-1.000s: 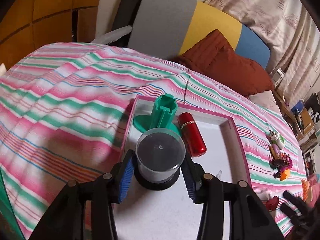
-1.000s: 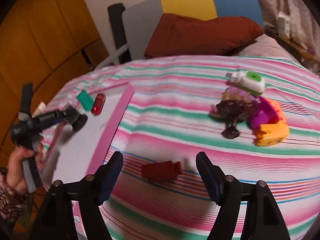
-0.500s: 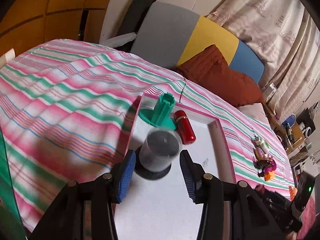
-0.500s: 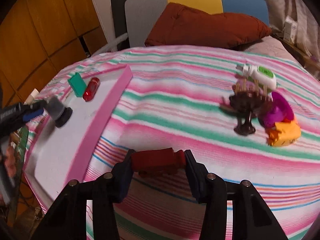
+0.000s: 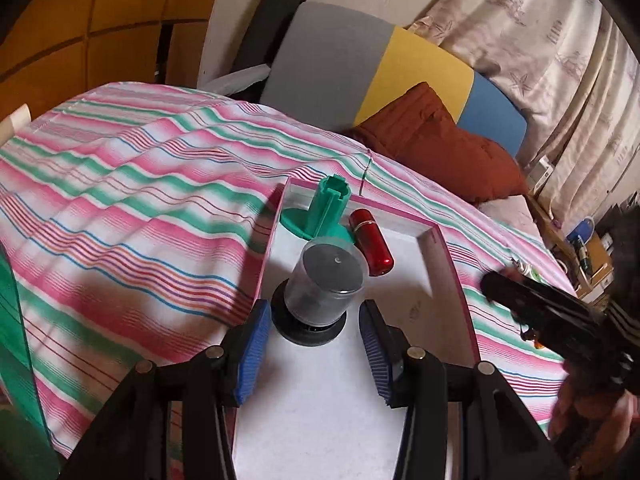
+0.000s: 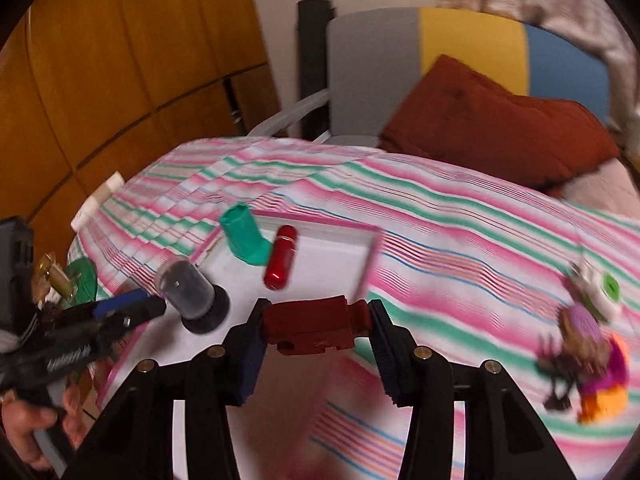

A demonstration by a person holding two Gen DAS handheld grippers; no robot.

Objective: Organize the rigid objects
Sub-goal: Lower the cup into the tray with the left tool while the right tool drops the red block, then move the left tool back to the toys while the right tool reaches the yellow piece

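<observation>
A white tray with a pink rim (image 5: 434, 240) (image 6: 370, 254) lies on the striped bedspread. In it stand a green plastic piece (image 5: 329, 208) (image 6: 244, 236), a red capsule (image 5: 370, 242) (image 6: 282, 256) and a clear cylinder on a black base (image 5: 324, 288) (image 6: 188, 292). My left gripper (image 5: 313, 314) (image 6: 120, 310) is open, its blue pads just short of the cylinder and apart from it. My right gripper (image 6: 317, 320) is shut on a dark red block (image 6: 312, 326), held in the air over the tray's near right corner. The right gripper (image 5: 524, 300) also shows as a black shape.
A pile of small toys (image 6: 584, 344) lies on the bedspread (image 5: 120, 200) to the right. A rust cushion (image 6: 496, 120) and a grey, yellow and blue headboard (image 5: 360, 64) stand behind. Wooden panels (image 6: 120, 60) rise at the left. A hand (image 6: 28, 428) holds the left gripper.
My left gripper drew back from the cylinder, which stays in the tray. My right gripper closed on the dark red block, lifted it and swung left toward the tray.
</observation>
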